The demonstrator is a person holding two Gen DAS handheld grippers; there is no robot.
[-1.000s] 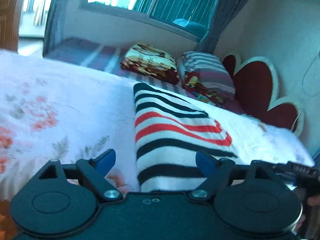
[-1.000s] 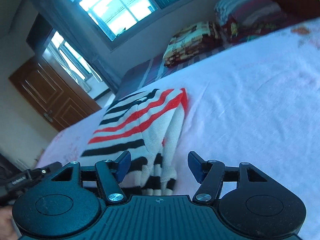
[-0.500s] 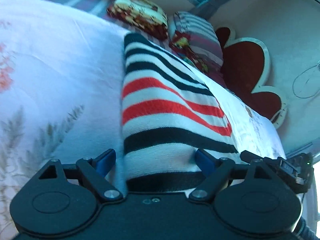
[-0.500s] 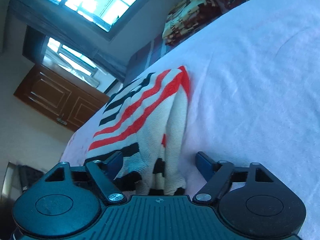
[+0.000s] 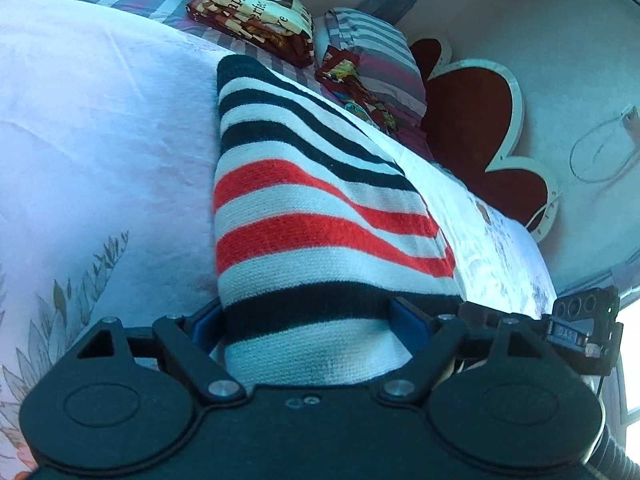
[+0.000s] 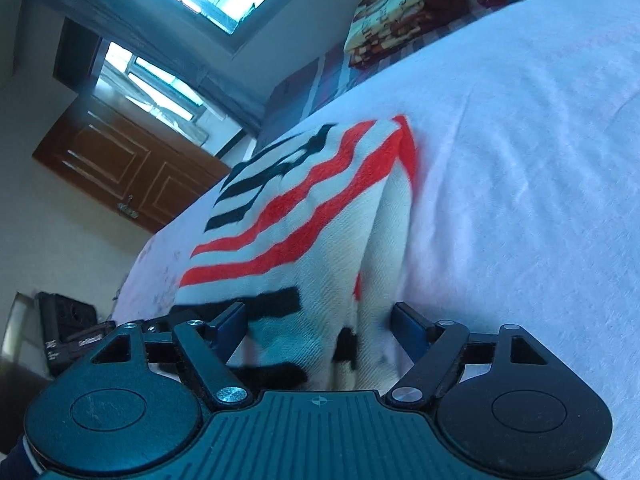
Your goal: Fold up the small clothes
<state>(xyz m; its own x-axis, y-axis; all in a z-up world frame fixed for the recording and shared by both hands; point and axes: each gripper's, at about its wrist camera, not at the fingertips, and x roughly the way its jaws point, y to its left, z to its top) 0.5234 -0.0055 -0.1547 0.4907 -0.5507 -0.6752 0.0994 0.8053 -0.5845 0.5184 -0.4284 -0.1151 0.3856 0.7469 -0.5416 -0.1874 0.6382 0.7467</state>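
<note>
Striped knit garment [image 5: 320, 216] runs lengthwise away from both claws.
Left gripper [image 5: 308, 320] and right gripper [image 6: 318, 320] gape wide astride its near hem, gripping nothing.

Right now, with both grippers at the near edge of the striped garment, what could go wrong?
1. The left gripper is open with the striped garment between its fingers; closing may pinch the white bed sheet too.
2. On the side of the right gripper, several loose layers hang; it might catch only some, and the fold would open.

striped garment [image 6: 304, 240] near edge hidden, far stripes blurred
</note>
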